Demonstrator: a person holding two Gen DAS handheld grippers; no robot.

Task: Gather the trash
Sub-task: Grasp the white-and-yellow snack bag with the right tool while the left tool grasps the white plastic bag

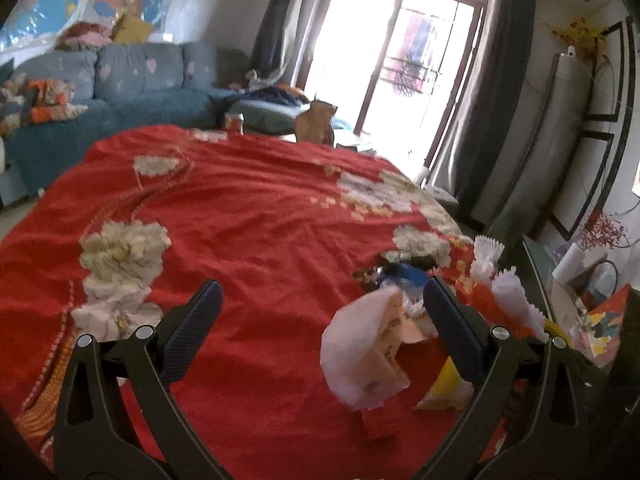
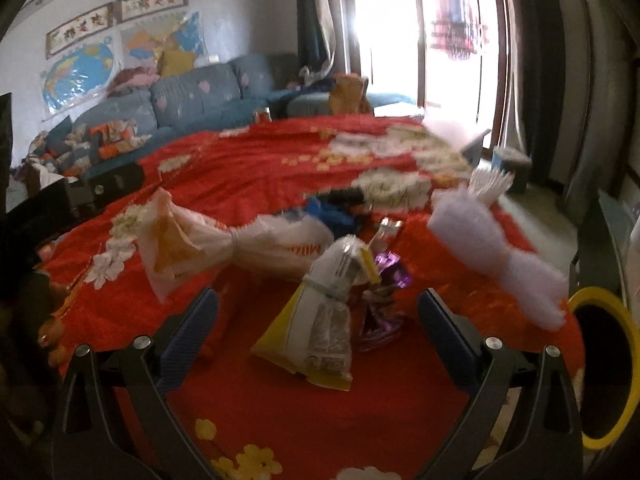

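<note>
Trash lies on a table under a red flowered cloth (image 1: 248, 216). In the left wrist view my left gripper (image 1: 322, 284) is open. A white plastic bag (image 1: 360, 356) sits just inside its right finger, with a yellow packet (image 1: 444, 388) behind that finger. In the right wrist view my right gripper (image 2: 318, 294) is open. A tied yellow-and-white snack packet (image 2: 320, 332) lies between its fingers, untouched. A purple wrapper (image 2: 384, 280) lies beside the packet. Farther off are a knotted white-and-orange bag (image 2: 224, 244), a blue wrapper (image 2: 332, 212) and a white knotted bag (image 2: 492, 248).
A yellow-rimmed bin (image 2: 600, 368) stands off the table's right edge. A brown paper bag (image 1: 316, 122) and a can (image 1: 234, 122) stand at the far edge. A blue sofa (image 1: 120, 92) lies beyond. White frilled paper cups (image 1: 504, 292) sit at the right edge.
</note>
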